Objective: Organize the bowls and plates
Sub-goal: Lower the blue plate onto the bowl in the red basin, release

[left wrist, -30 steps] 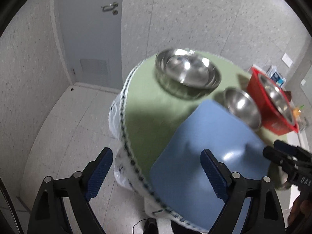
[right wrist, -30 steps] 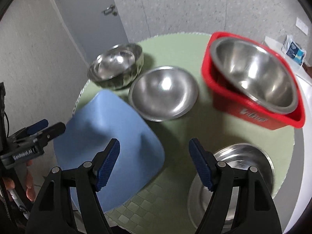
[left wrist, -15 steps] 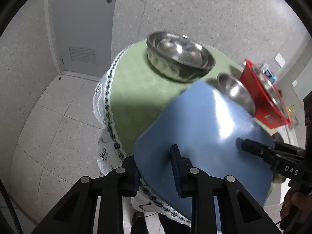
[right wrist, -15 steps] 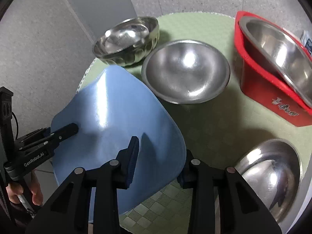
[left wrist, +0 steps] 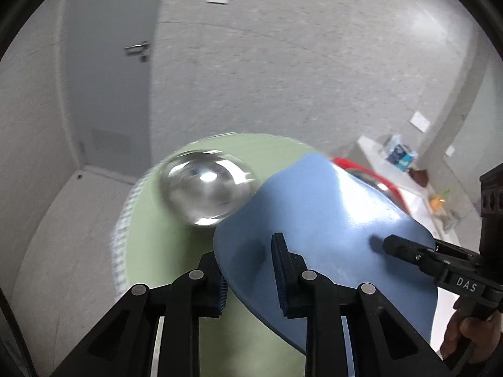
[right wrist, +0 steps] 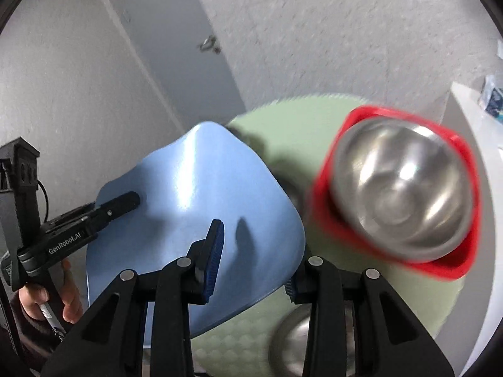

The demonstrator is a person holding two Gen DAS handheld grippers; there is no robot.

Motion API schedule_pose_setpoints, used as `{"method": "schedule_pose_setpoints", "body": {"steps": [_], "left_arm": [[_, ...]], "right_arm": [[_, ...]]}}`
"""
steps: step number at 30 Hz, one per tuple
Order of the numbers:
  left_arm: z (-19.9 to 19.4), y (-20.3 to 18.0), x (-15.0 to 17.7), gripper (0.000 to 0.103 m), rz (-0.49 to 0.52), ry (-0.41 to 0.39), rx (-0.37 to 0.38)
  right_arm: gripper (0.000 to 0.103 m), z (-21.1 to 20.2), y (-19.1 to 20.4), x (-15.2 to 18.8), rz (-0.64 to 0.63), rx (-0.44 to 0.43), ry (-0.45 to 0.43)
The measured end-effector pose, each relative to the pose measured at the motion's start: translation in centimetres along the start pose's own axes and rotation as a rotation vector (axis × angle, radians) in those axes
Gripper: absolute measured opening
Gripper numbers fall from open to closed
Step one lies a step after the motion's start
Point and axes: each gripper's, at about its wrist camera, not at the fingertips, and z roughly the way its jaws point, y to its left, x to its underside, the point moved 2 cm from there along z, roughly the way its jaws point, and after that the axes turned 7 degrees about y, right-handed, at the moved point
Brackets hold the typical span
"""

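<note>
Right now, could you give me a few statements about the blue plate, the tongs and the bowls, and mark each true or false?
1. Both tongs grip the blue plate. True: the left tongs and right tongs each pinch an edge.
2. The plate lies flat on the green tablecloth. False: it is tilted, held up off the cloth.
3. A steel bowl sits in the red basket. True.
4. The basket is empty. False: it holds that bowl.
5. The door handle is on a grey door. True.
</note>
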Motion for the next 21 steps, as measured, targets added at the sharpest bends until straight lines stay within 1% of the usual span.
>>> {"method": "schedule_pose_setpoints", "body": {"steps": [2,5,10,12,13,15,18,20,21], "left_arm": [[1.3,-2.4,-1.5,0.02,0.018,0.011,0.033],[3.7,-6.0,-3.0,0.02,0.073,0.023,0.052],[8.8,-10.3,-5.4,0.02,0.126,0.071,0.085],[11.4,-11.0,-6.3,0.02,0.142,0.098,0.083],[12.9,-11.4,-6.8,0.02,0.148,0.118,0.081],[15.1,-12.0,-7.5,0.02,0.152,0.15,0.071],[18.1,-13.3,-8.8,0.02,0.153,0.188,0.054],[19.2,-13.9,-9.3,0.021,0.159,0.201,0.038],[20.1,-14.9,-9.4,0.022,0.165,0.204,0.029]], "right_arm": [[0.034,-1.4,-2.5,-0.7,0.021,0.013,-0.026],[0.034,-2.5,-6.3,-1.5,0.05,0.053,-0.049],[0.034,-3.9,-12.7,-1.7,0.118,0.092,-0.063],[0.034,-3.7,-14.9,-1.7,0.142,0.11,-0.054],[0.034,-3.1,-15.9,-2.4,0.152,0.117,-0.048],[0.034,-2.8,-17.2,-2.6,0.165,0.124,-0.039],[0.034,-1.9,-19.2,-2.7,0.181,0.127,-0.013],[0.034,-1.1,-20.3,-3.0,0.189,0.124,0.0],[0.034,-0.7,-20.8,-3.1,0.19,0.124,0.005]]}}
